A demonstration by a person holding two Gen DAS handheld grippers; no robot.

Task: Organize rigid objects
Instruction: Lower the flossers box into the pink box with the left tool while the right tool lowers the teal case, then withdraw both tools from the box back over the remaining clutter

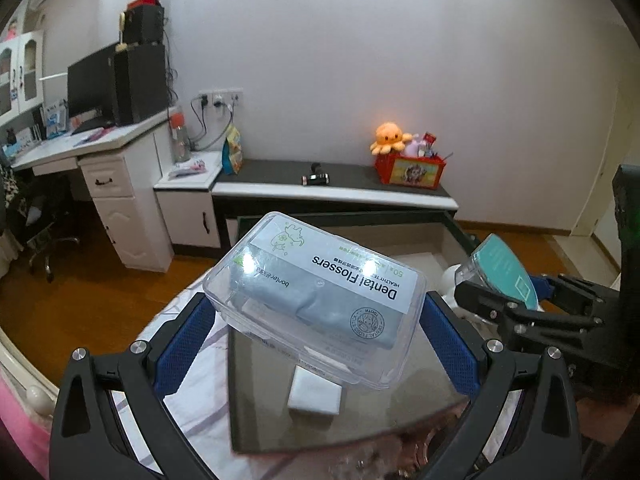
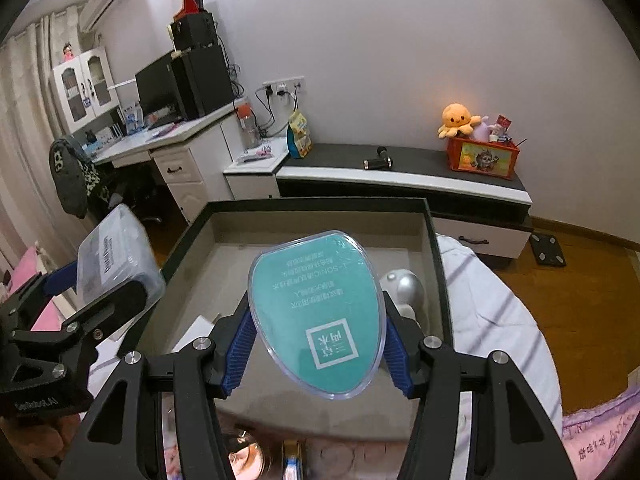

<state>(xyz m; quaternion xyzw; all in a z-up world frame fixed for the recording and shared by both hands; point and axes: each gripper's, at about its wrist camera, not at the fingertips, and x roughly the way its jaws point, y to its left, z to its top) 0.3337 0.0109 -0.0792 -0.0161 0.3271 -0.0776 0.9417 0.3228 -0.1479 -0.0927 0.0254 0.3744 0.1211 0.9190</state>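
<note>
My left gripper (image 1: 316,320) is shut on a clear plastic Dental Flossers box (image 1: 316,300) and holds it tilted above a dark-rimmed grey tray (image 1: 256,420). My right gripper (image 2: 316,340) is shut on a teal oval case with a clear rim (image 2: 316,316), held above the same tray (image 2: 320,204). The teal case also shows at the right in the left wrist view (image 1: 504,272); the flossers box shows at the left in the right wrist view (image 2: 116,260). A white square pad (image 1: 316,394) and a silver-white rounded device (image 2: 404,292) lie in the tray.
The tray rests on a bed with a white and purple sheet (image 2: 500,320). Behind stand a low dark-topped cabinet (image 1: 340,184) with an orange toy crate (image 1: 410,170) and a small black tool (image 1: 316,178), and a white desk (image 1: 108,148) to the left.
</note>
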